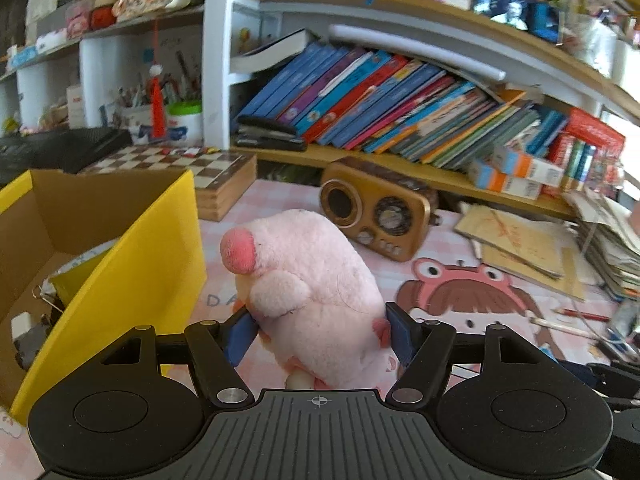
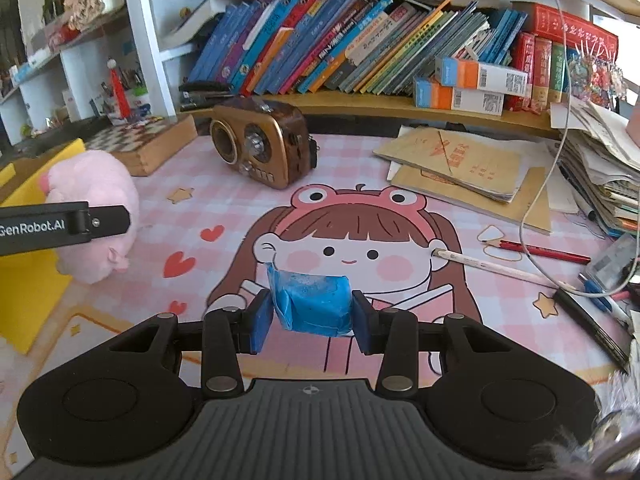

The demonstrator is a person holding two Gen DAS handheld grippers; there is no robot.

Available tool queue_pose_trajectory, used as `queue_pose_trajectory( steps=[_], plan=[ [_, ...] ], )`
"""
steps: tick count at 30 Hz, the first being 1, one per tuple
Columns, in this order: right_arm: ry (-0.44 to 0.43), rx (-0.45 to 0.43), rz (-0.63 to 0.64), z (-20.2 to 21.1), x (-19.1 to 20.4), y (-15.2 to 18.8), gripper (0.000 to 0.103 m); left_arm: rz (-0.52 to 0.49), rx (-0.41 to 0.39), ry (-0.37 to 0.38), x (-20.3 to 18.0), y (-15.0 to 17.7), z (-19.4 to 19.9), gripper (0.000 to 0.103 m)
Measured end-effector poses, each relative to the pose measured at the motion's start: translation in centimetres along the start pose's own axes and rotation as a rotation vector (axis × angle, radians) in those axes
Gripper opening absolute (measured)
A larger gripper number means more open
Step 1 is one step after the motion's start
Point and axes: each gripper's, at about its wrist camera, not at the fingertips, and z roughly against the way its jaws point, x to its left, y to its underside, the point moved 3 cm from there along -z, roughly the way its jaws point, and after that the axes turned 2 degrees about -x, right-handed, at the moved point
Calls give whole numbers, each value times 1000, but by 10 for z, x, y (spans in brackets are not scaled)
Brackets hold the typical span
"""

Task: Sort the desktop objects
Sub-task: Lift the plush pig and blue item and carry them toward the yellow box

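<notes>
Left gripper [image 1: 320, 330] clamped soft, light pink plush [image 1: 308, 292] mid-body; right gripper [image 2: 312, 314] clamped squashy blue packet [image 2: 310, 302] by sides.

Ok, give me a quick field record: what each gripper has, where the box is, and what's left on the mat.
left gripper: shut on pink plush toy
right gripper: shut on blue packet
yellow cardboard box: open, directly left of the plush, already holding items
desk mat: retro radio, red pencil, notebooks
chessboard box: behind the yellow box
</notes>
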Motion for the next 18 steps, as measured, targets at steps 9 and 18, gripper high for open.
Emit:
queue_pose_trajectory(
  steps=[9,18],
  plan=[
    [-1,-2,-3,45,11,15,38,-40,-46,83,1,7,46,69],
    [1,3,-6,80,28,33,38,-63,-66,143,13,18,86,69]
  ],
)
